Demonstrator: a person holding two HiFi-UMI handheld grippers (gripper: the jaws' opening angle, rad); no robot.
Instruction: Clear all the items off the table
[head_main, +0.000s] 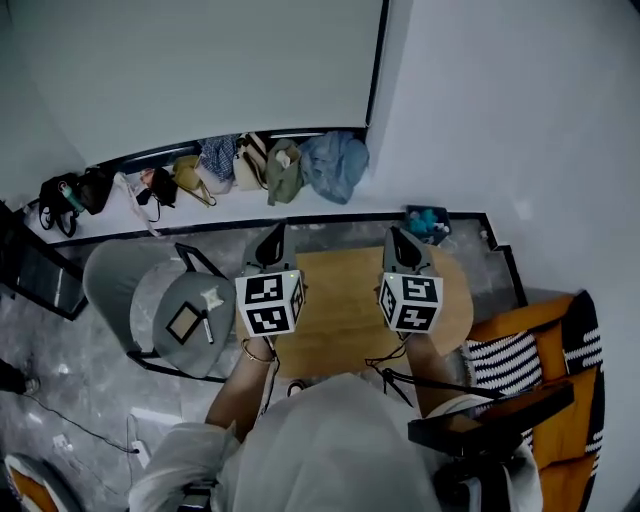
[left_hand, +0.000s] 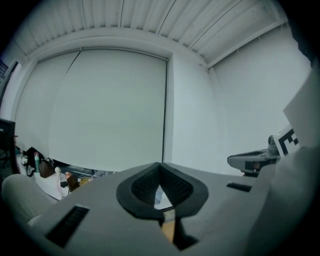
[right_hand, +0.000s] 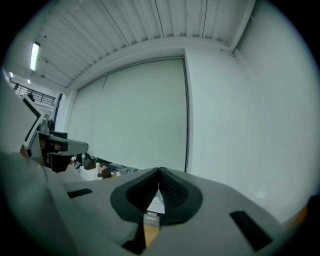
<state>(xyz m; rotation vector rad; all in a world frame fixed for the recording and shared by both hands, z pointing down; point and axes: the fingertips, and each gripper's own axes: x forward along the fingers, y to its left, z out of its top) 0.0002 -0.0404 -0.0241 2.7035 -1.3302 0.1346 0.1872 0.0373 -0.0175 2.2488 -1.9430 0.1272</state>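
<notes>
Past your pale top (head_main: 330, 440), both claws hang over the wooden counter (head_main: 345, 305). Your left claw (head_main: 272, 240) and right claw (head_main: 401, 240) are each closed tip to tip, gripping nothing. Left of the counter, a small dark square piece (head_main: 185, 322) and a pen (head_main: 207, 327) lie on the grey chair (head_main: 165, 352).

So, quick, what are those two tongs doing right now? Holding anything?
Left tongs: closed, holding nothing.
Right tongs: closed, holding nothing.

walls (head_main: 200, 70) white | floor (head_main: 80, 390) grey, maybe marble | wooden table (head_main: 340, 300) | bags (head_main: 250, 160) by wall
</notes>
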